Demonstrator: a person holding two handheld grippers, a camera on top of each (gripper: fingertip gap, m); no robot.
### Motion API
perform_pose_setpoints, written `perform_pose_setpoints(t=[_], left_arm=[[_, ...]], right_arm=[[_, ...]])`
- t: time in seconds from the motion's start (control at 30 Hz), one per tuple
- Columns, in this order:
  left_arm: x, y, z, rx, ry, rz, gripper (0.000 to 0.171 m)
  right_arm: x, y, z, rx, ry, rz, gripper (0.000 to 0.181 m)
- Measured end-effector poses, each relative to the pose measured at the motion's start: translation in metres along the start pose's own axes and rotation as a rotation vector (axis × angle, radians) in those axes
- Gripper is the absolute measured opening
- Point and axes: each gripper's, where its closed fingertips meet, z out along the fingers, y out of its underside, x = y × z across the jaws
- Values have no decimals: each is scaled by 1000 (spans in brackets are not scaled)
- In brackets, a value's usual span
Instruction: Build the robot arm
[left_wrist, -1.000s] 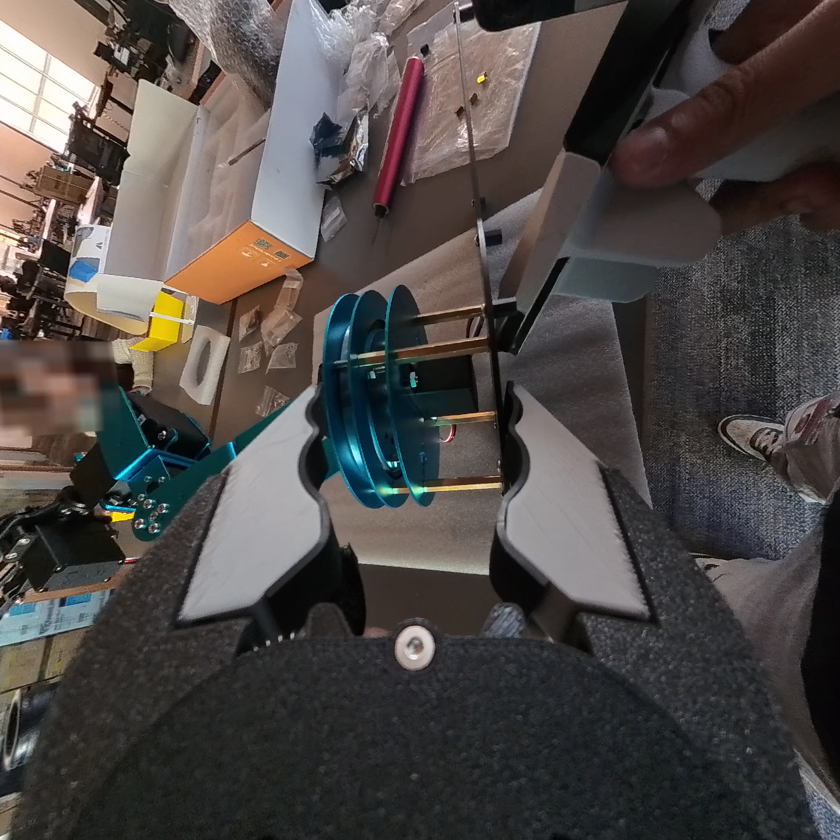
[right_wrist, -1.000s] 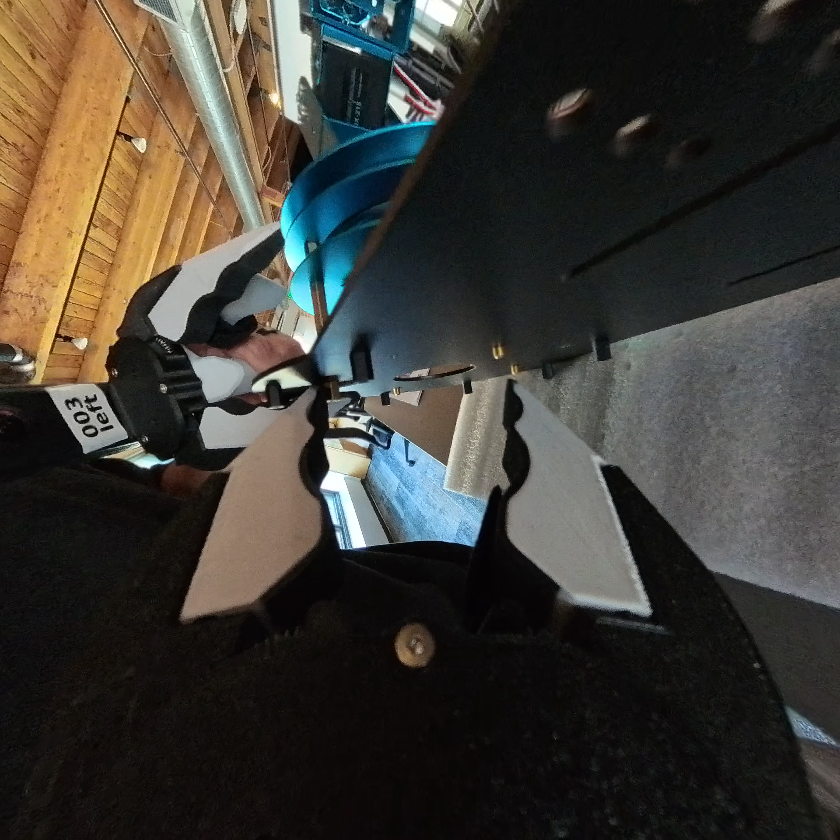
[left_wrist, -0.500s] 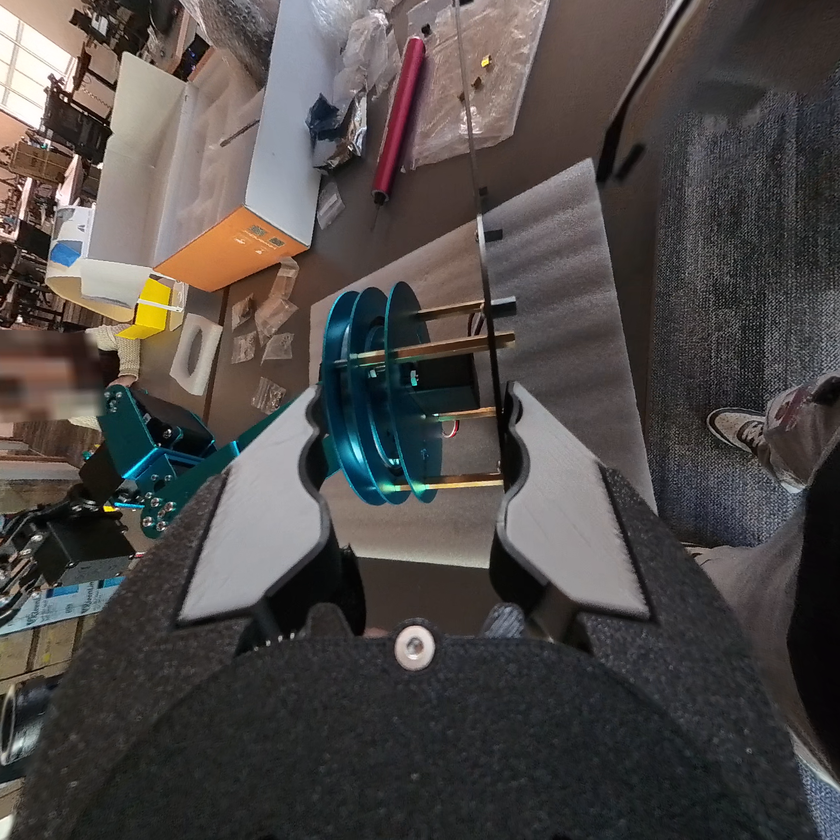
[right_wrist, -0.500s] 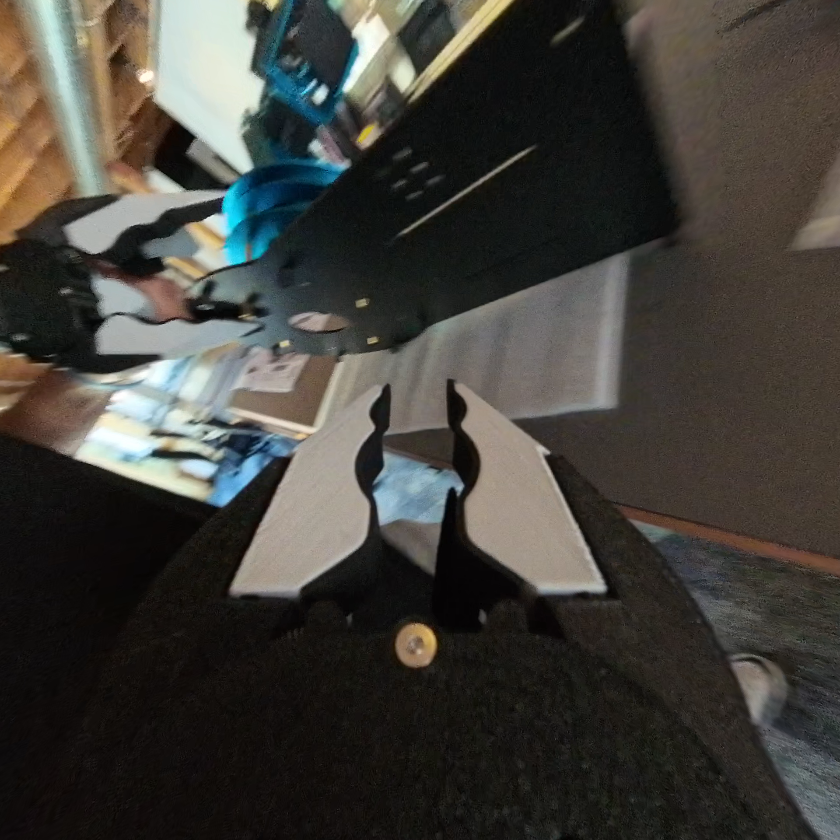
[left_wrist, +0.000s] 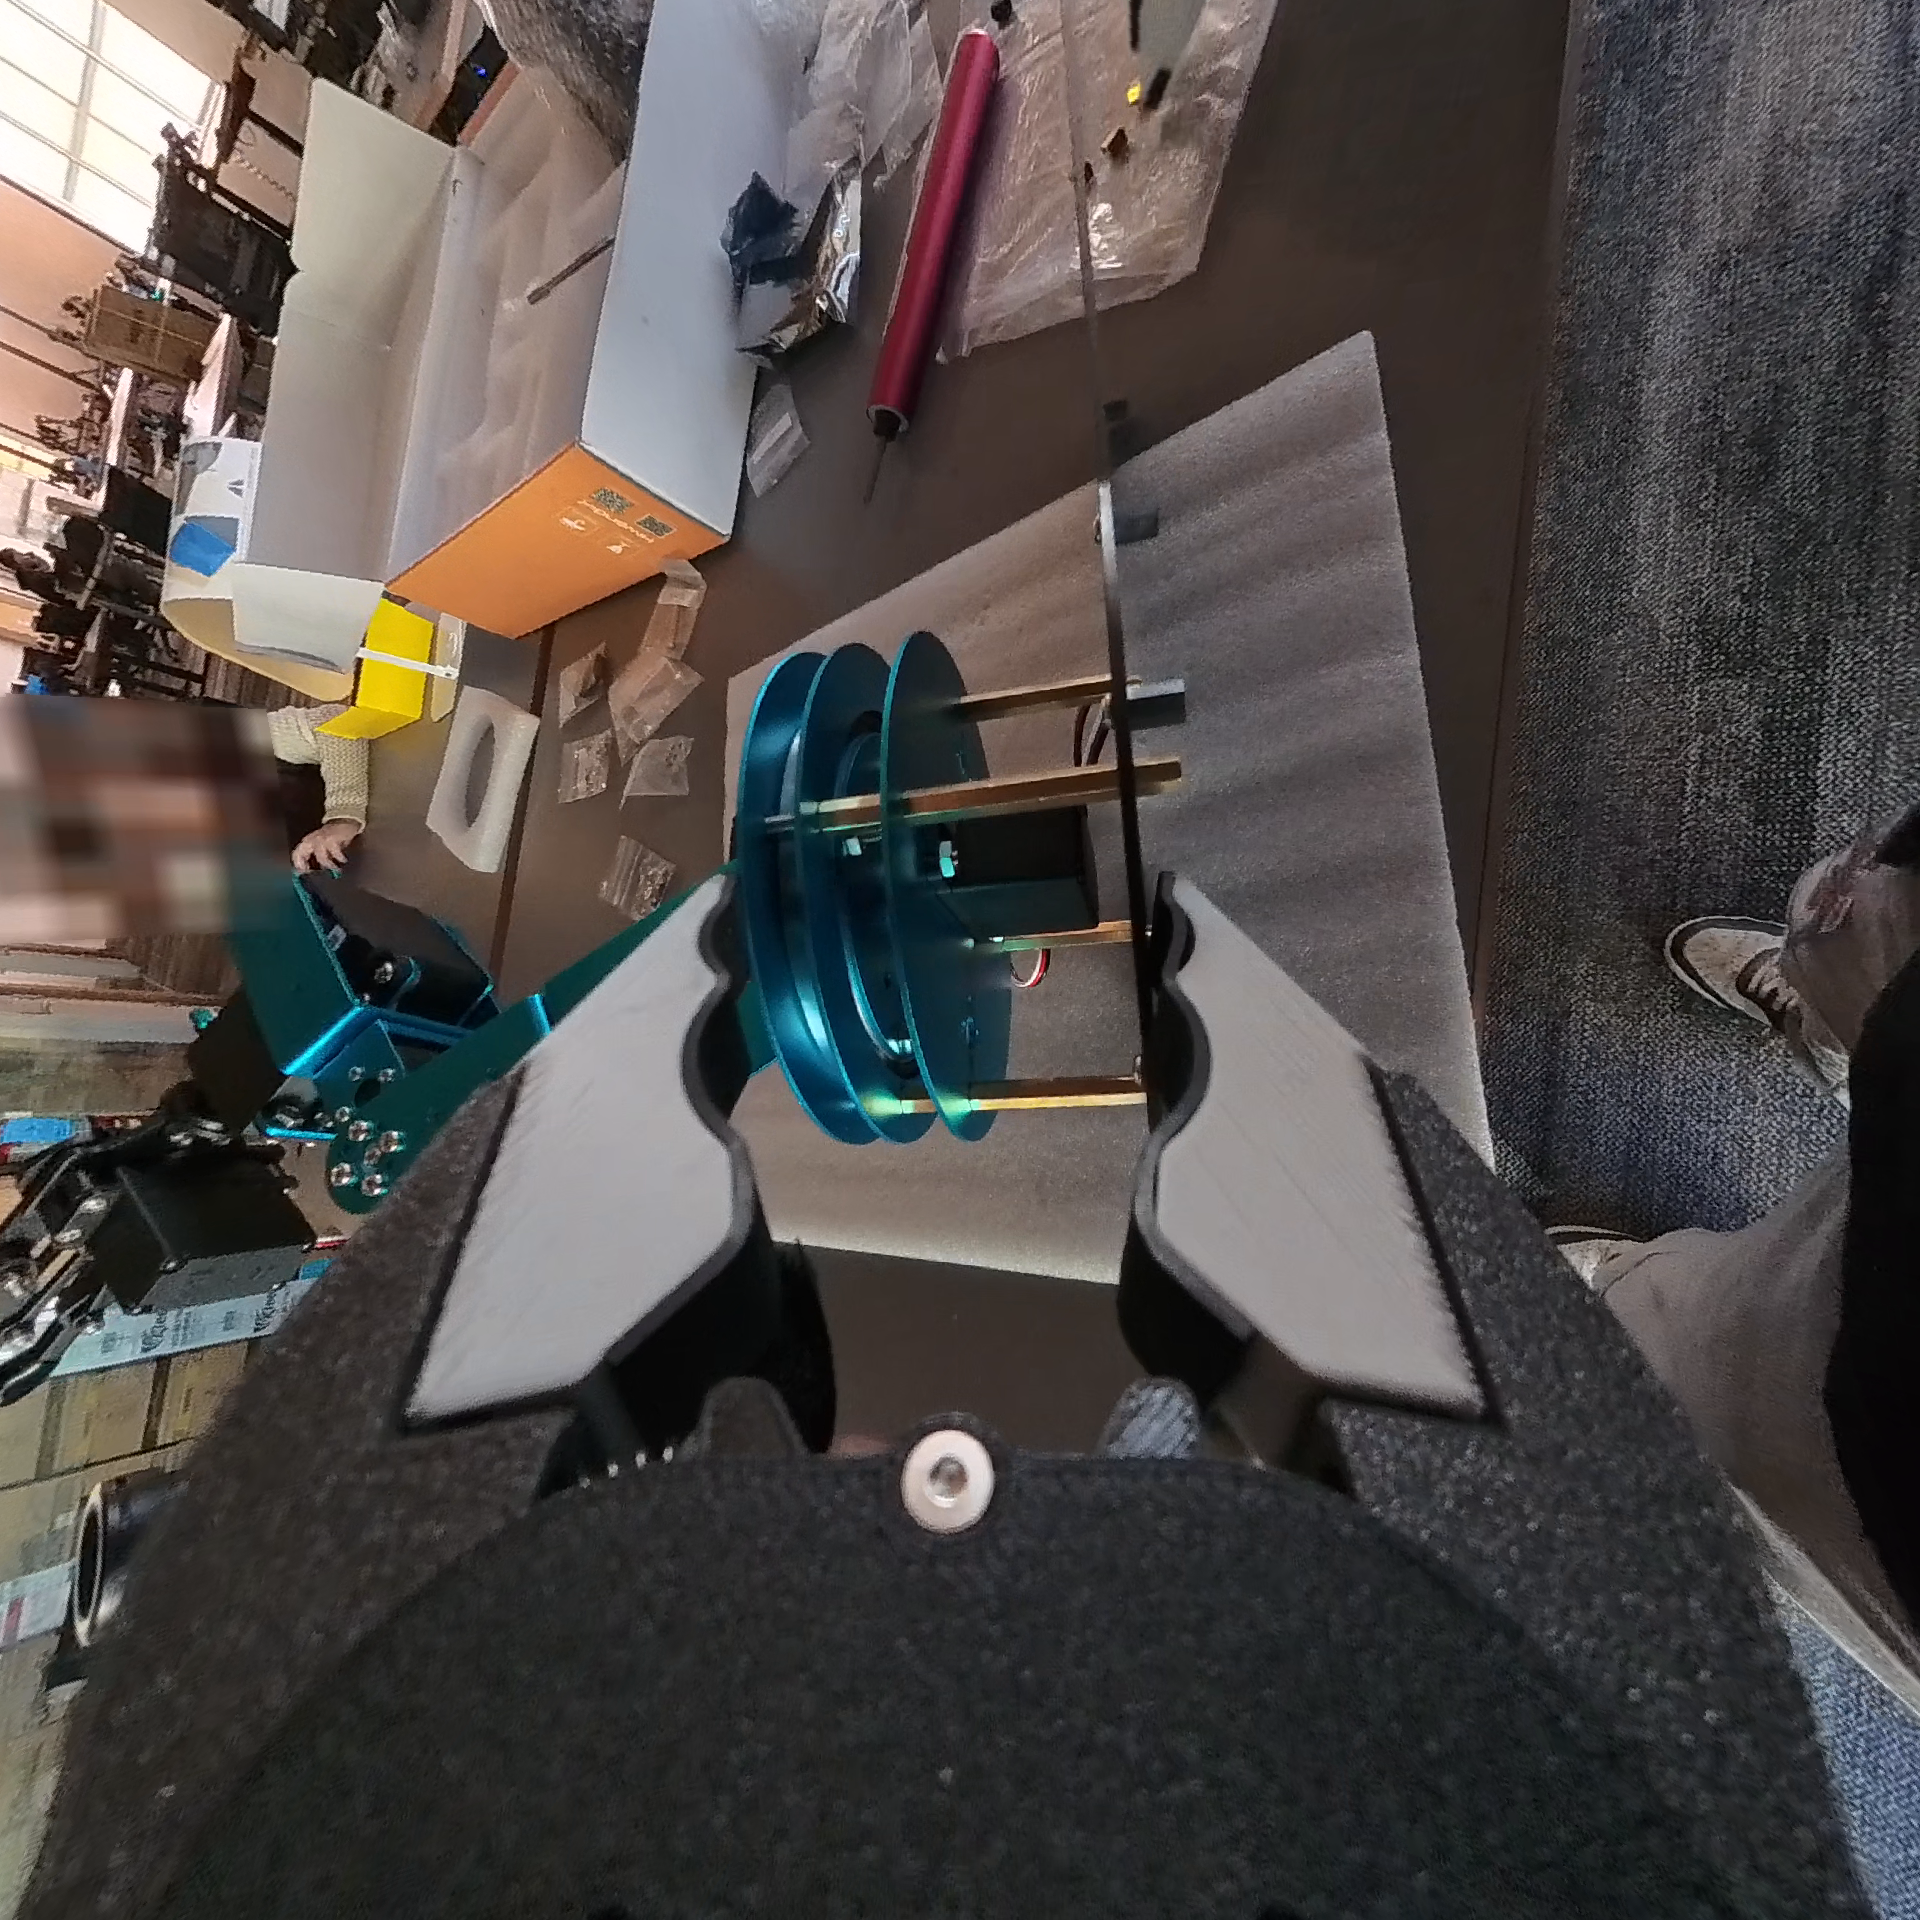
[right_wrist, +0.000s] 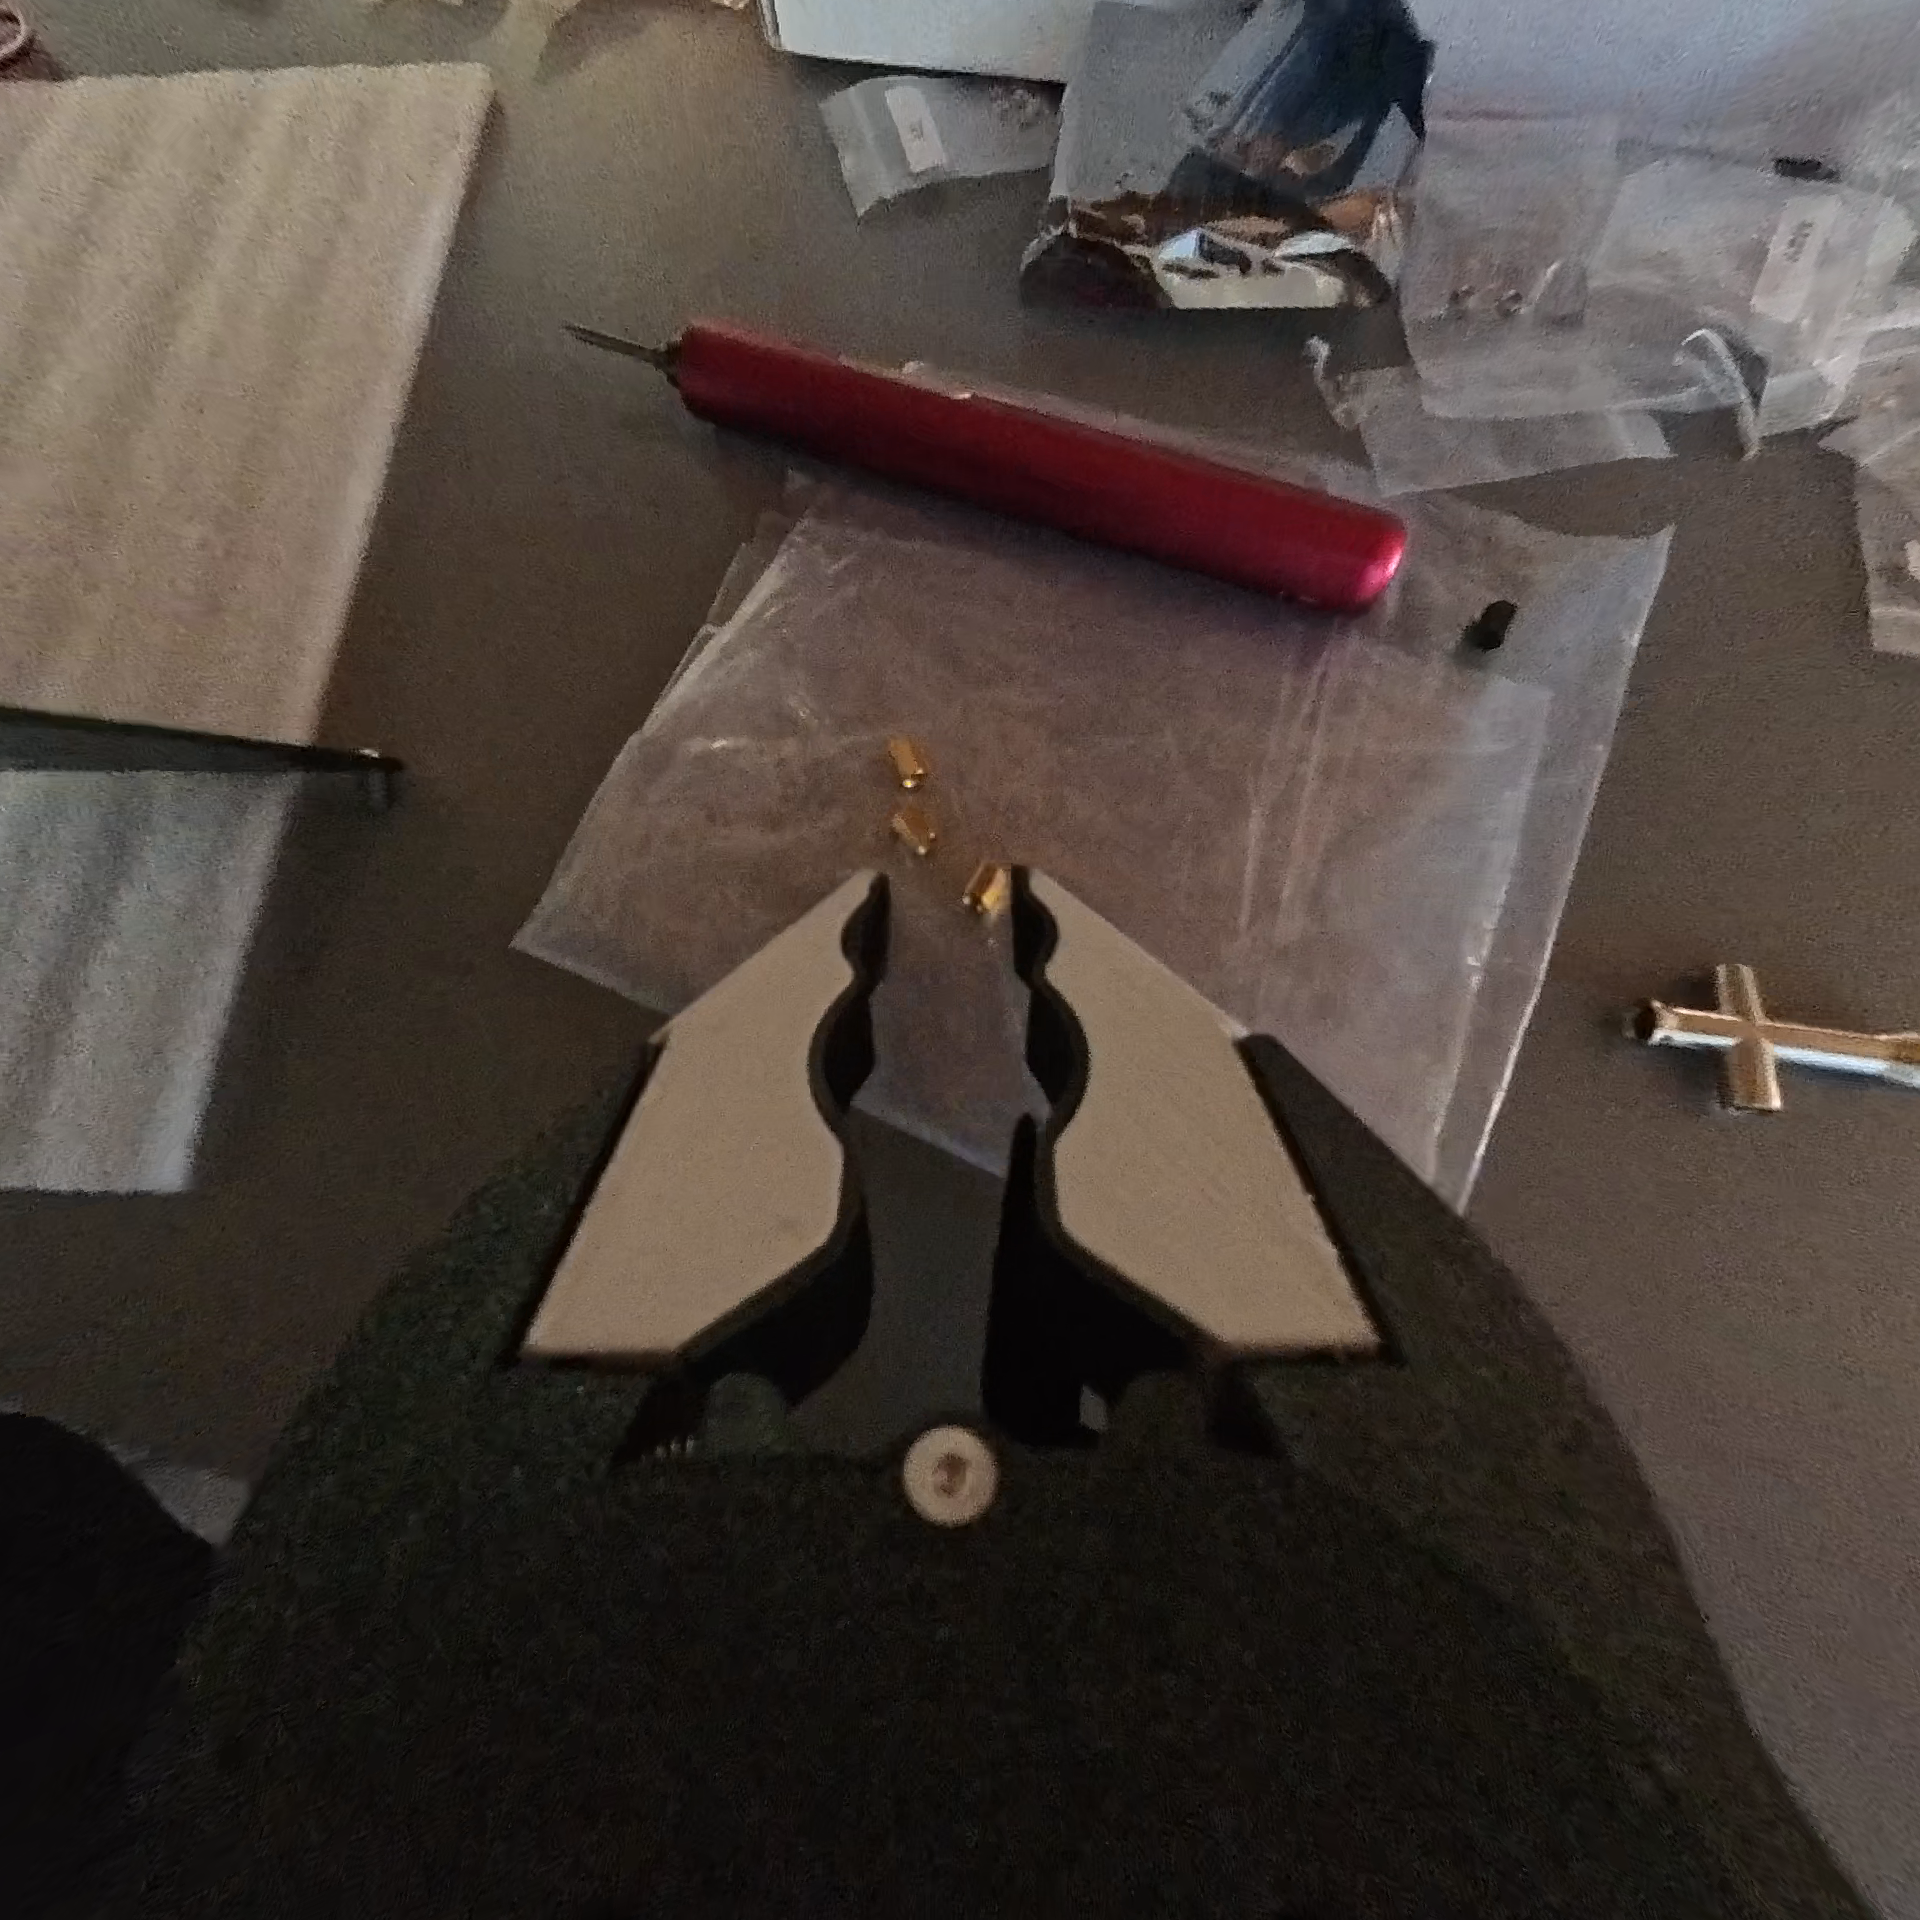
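The left gripper (left_wrist: 945, 914) has its jaws spread wide around a robot base assembly (left_wrist: 904, 883): stacked teal discs (left_wrist: 821, 894) joined by brass standoffs (left_wrist: 1039, 795) to a thin black plate (left_wrist: 1117, 582) seen edge-on. The left jaw's tip sits against the outermost teal disc and the right jaw's tip against the plate's edge, so the assembly fills the whole gap and appears gripped across its width. The assembly sits over a grey foam sheet (left_wrist: 1299, 623) on the dark surface (left_wrist: 1496, 312), whose right edge borders blue-grey carpet (left_wrist: 1714, 520).

The right gripper (right_wrist: 948, 888) hovers with jaws partly open and empty, a narrow gap between the tips. Just beyond the tips lie three small brass standoffs (right_wrist: 912, 831) on a clear plastic bag (right_wrist: 1195, 790); one lies just beside the right jaw's tip. Farther off, a red screwdriver (right_wrist: 1039, 457) lies across the bag's far edge. Bare surface runs between the bag and the foam sheet on the left. A small cross wrench (right_wrist: 1756, 1039) lies well apart to the right, and crumpled bags (right_wrist: 1558, 312) crowd the far right.
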Motion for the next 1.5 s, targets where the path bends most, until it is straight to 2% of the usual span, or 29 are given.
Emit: perform_pose_setpoints(t=[0.23,0.5,0.6,0.77,0.83,0.9,0.93,1.03,1.1,1.27,1.4,1.5], left_arm=[[-1,0,0,-14,-12,-20,78],[-3,1,2,-12,4,-26,78],[-3,1,2,-13,4,-23,78],[-1,0,1,-12,-9,-18,78],[-1,0,1,-12,-12,-11,78],[0,0,1,-10,-14,-13,78],[-1,0,1,-10,-14,-14,78],[-1,0,1,-9,-11,-15,78],[-1,0,1,-8,-11,-17,78],[0,-1,1,-4,-18,-12,78],[0,-1,1,0,-16,-17,78],[-2,0,1,1,-5,-27,78]], right_arm=[[16,0,4,36,152,84,16],[11,0,9,13,137,78,18],[8,-1,7,17,140,48,6],[8,-10,-3,109,152,35,5],[-6,-18,-13,187,99,19,5],[-23,-32,-30,327,47,11,5],[-41,-41,-41,412,-41,-1,5],[-72,-55,-72,617,-162,17,5],[-84,-59,-90,713,-188,8,5],[-100,-64,-117,815,-277,27,5],[-107,-61,-119,786,-277,-4,5],[-130,-47,-102,682,-283,-58,5]])
